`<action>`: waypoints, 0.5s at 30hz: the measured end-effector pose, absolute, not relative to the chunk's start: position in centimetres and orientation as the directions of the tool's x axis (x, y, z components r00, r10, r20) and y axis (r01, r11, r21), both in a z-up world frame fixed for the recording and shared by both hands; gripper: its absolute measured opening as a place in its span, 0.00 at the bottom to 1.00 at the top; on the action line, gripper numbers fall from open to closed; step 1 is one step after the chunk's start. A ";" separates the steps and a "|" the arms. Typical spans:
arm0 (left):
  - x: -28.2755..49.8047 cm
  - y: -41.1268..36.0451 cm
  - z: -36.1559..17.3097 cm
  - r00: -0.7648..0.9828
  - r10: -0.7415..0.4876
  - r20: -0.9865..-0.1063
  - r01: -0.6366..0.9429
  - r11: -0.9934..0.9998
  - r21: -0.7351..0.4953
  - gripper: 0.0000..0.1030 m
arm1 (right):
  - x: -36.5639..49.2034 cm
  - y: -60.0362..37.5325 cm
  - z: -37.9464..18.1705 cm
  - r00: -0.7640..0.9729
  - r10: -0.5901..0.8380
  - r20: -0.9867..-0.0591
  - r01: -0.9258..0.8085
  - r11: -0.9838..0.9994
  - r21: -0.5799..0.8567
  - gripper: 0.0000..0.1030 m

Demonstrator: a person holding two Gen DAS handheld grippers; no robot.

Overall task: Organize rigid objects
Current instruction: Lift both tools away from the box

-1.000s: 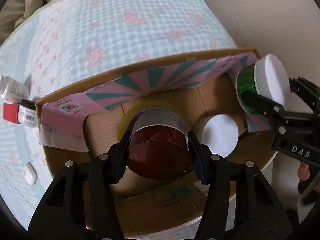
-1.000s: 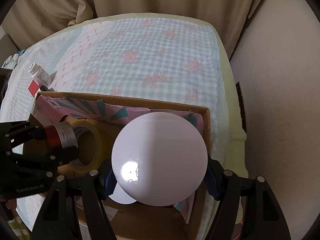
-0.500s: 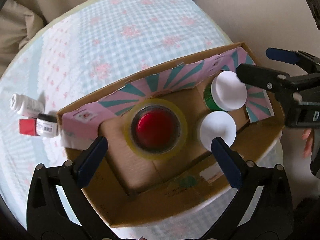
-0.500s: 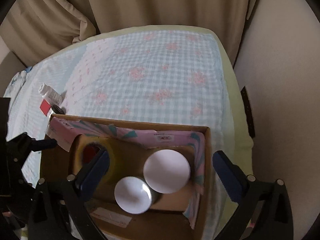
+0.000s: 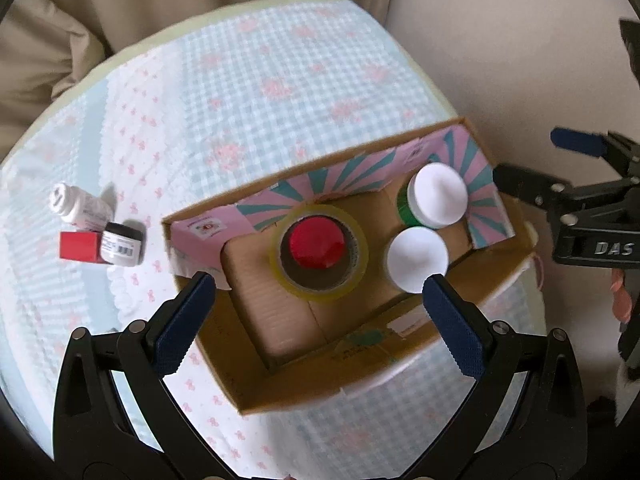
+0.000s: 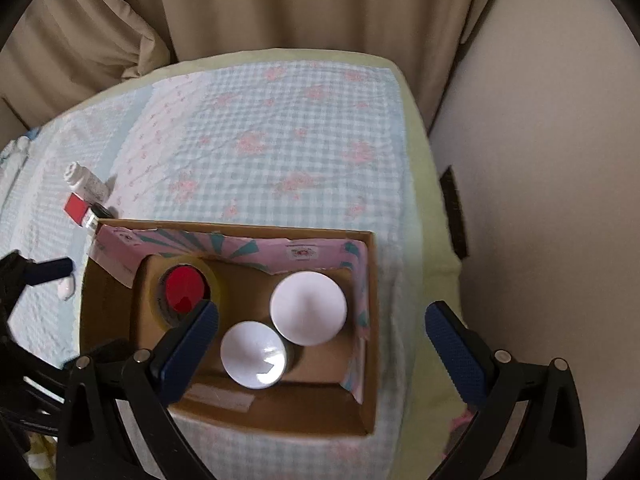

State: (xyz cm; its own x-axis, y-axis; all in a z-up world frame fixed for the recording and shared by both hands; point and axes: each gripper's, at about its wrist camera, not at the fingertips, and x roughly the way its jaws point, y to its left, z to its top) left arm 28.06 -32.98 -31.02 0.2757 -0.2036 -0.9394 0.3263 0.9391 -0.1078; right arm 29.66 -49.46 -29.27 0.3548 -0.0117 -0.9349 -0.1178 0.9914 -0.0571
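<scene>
checked bedspread (image 5: 280,80) under cardboard box (image 5: 360,368)

A red-topped can (image 5: 316,245) stands upright inside a roll of yellowish tape (image 5: 320,254) lying flat at the middle of the cardboard box (image 5: 304,384). To its right stand two white-lidded jars, the green-sided one (image 5: 434,194) farther up, the smaller one (image 5: 416,259) just below it (apparently touching). At the left of the frame, outside the box, a white bottle (image 5: 78,206) lies beside a small dark-capped jar (image 5: 122,243) and a red block (image 5: 79,246).

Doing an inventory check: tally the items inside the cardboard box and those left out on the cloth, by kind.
In the cardboard box:
White-lidded jars: 2
Red-lidded can: 1
Tape roll: 1
On the cloth:
White bottle: 1
Small dark-lidded jar: 1
Red box: 1
Total: 7
</scene>
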 end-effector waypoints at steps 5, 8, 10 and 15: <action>26.5 -31.6 -27.5 0.335 -0.215 -0.917 0.329 0.939 -0.100 1.00 | 28.3 -49.2 -27.1 0.356 -0.024 -0.934 -0.078 0.995 -0.055 1.00; 25.4 -30.3 -25.4 0.381 -0.184 -0.906 0.325 0.944 -0.056 1.00 | 26.9 -48.2 -25.0 0.389 -0.023 -0.921 -0.080 0.995 -0.059 1.00; 24.3 -28.9 -23.5 0.423 -0.173 -0.889 0.313 0.949 -0.036 1.00 | 26.2 -47.7 -23.6 0.415 -0.002 -0.910 -0.078 0.996 -0.038 1.00; 21.4 -24.0 -19.6 0.496 -0.182 -0.849 0.258 0.965 -0.055 1.00 | 24.0 -44.8 -19.4 0.490 0.016 -0.872 -0.096 0.995 -0.036 1.00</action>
State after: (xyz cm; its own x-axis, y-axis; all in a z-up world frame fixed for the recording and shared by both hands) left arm 21.43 -24.03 -19.55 0.4964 -0.1815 -0.8489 0.2581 0.9645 -0.0553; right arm 23.98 -44.77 -19.38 0.4896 0.0157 -0.8718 -0.0965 0.9947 -0.0363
